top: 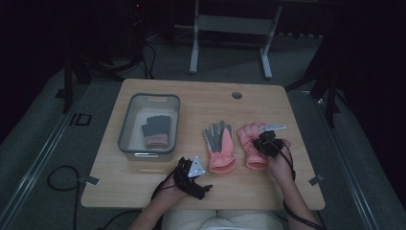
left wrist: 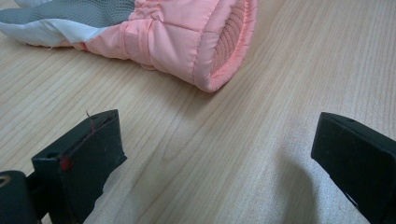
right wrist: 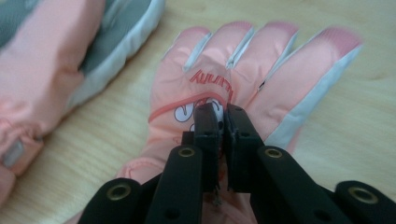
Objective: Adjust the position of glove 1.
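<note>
Right gripper view: pinching the pink glove

Right hand-held gripper (right wrist: 223, 114) is squeezed shut on the right pink glove (right wrist: 243, 70) at 3 o'clock on the surface (top: 191, 189), maybe to lift it. Left hand-held gripper (left wrist: 215, 154) waits wide.

Red lettering on the pink glove (right wrist: 243, 88) is upside down, unreadable.
</note>
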`<state>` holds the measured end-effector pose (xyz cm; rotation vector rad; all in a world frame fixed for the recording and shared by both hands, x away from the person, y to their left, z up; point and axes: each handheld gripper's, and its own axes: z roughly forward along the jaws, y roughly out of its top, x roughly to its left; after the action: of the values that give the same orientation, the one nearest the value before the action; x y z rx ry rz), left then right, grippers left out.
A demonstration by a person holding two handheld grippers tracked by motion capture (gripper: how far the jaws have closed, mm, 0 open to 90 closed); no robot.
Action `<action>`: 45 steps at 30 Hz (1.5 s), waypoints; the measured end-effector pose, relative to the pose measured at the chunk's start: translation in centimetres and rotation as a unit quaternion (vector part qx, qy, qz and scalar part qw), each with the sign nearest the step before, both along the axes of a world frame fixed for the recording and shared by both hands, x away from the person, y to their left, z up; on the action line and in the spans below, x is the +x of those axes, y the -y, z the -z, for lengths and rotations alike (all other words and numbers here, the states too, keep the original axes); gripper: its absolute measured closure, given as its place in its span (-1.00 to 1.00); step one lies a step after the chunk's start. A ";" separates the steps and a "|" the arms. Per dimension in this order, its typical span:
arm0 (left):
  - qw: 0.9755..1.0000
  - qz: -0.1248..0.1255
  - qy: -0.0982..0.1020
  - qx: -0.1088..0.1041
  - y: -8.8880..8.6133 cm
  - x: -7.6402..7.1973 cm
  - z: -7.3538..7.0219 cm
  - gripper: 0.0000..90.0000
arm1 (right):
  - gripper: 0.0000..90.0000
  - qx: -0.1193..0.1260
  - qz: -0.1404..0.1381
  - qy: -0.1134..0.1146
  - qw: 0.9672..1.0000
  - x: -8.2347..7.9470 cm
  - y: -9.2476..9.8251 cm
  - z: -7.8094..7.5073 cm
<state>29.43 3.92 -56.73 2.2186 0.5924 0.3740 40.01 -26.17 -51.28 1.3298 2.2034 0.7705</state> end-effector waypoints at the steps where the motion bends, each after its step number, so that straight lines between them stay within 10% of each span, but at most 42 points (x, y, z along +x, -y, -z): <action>1: 1.000 0.000 -0.001 -0.001 0.0 0.0 0.0 -0.96 | 0.90 0.004 0.005 0.003 1.000 -0.1 -0.2 -0.5; 12: 1.000 -0.002 0.005 -0.003 0.0 -0.1 0.0 -0.96 | 0.90 0.054 0.012 0.057 0.997 -1.9 -4.3 -8.2; 18: 1.000 0.000 0.003 -0.003 0.0 -0.1 0.0 -0.96 | 0.90 0.066 -0.011 0.063 0.996 -2.7 -7.8 -9.7; 26: 1.000 0.001 0.003 -0.003 -0.1 -0.1 0.0 -0.96 | 0.90 0.058 -0.044 0.032 0.997 -2.9 -11.5 -7.6; 33: 1.000 0.002 0.001 -0.003 -0.1 -0.1 0.0 -0.96 | 0.90 0.043 -0.025 -0.006 0.999 -1.7 -11.3 -3.9; 45: 1.000 0.003 0.004 -0.001 0.0 -0.1 0.0 -0.96 | 0.79 0.036 -0.037 -0.026 0.998 -0.8 -12.5 -2.0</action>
<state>29.29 3.94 -56.74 2.2151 0.5821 0.3783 39.21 -13.68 -49.25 1.3218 2.2979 0.8586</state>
